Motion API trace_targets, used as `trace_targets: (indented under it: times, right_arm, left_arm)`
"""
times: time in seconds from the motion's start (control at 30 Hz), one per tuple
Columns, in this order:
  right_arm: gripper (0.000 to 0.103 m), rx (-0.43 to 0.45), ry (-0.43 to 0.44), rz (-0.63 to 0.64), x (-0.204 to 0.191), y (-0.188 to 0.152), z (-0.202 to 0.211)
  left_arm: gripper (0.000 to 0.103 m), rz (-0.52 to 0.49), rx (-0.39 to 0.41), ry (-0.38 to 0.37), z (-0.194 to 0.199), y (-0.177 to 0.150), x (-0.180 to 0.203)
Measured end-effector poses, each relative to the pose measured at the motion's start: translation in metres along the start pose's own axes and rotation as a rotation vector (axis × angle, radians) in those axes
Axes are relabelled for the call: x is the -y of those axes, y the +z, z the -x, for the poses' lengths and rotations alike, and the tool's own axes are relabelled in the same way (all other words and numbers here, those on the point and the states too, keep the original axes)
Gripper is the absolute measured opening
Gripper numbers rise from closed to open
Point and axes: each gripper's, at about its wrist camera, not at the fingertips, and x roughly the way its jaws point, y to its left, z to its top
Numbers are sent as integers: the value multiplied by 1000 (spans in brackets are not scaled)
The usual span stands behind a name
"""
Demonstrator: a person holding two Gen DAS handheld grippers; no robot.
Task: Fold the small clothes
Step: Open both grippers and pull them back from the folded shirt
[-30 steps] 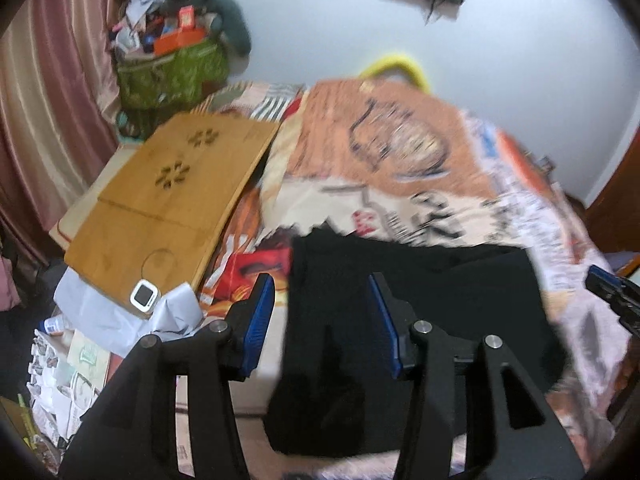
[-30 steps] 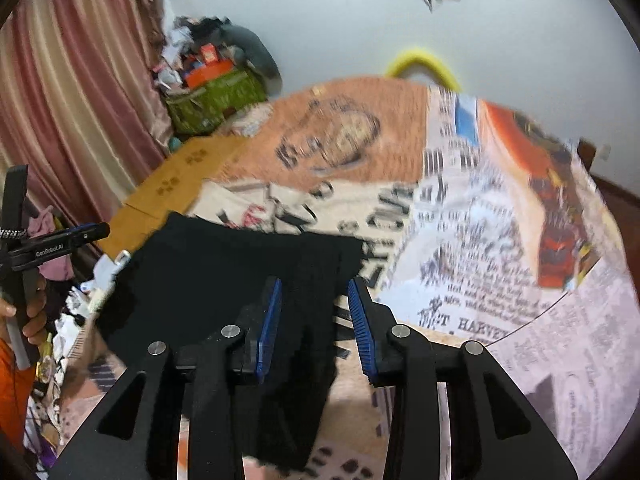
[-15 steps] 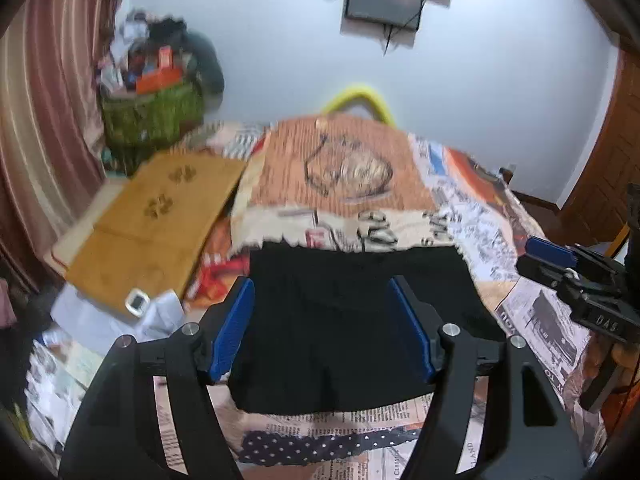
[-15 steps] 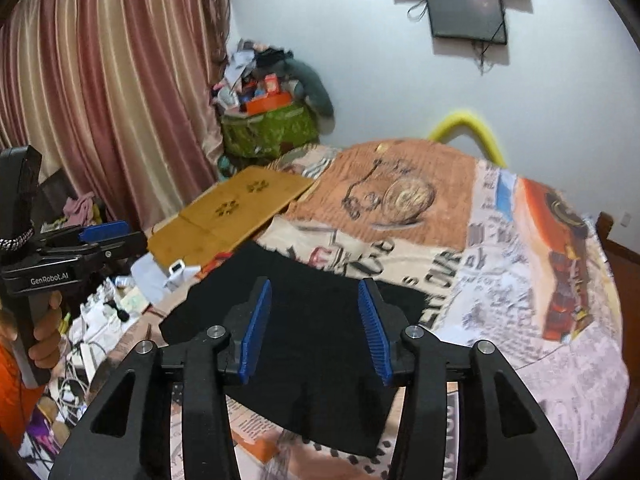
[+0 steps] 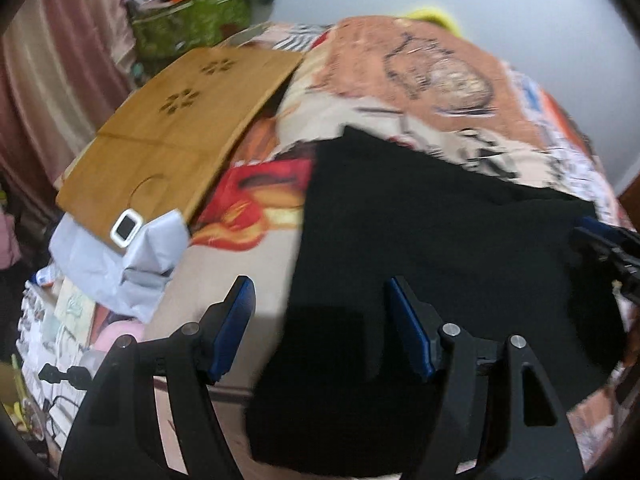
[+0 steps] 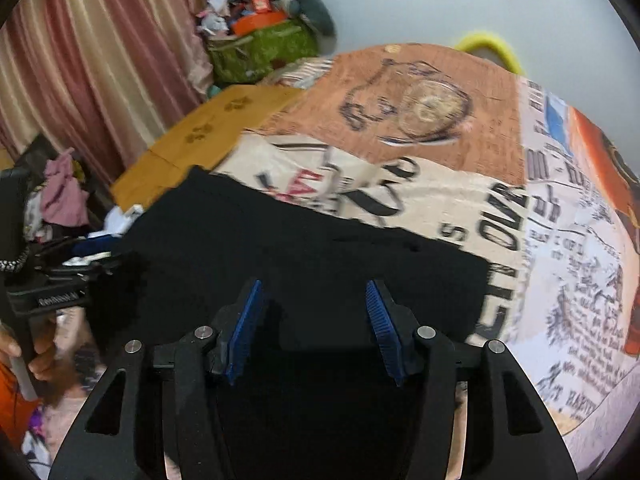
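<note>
On the printed bed cover [image 6: 420, 200], the black garment [image 5: 420, 260] lies spread beneath the left claw [image 5: 320, 328] and right claw [image 6: 314, 324], both apart and empty, so a shallow pinch could miss one layer and skew the fold.

Two black plastic grippers are seen, the left gripper [image 5: 320, 328] and right gripper [image 6: 314, 328], each with ribbed blue pads [image 6: 244, 328], silver screws [image 6: 202, 332] and triangular cut-outs.
</note>
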Motion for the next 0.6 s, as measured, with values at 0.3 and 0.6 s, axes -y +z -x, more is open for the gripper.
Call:
trace_targets:
  times: [0.3,0.6]
  right_arm:
    - [50,88,-144,-31,18,-9,46]
    - [50,328,-98,1,-30,-12,165]
  left_arm:
    - [73,75,42,-47,32,0,-17]
    - [73,-7,299,-144,170,-8,12]
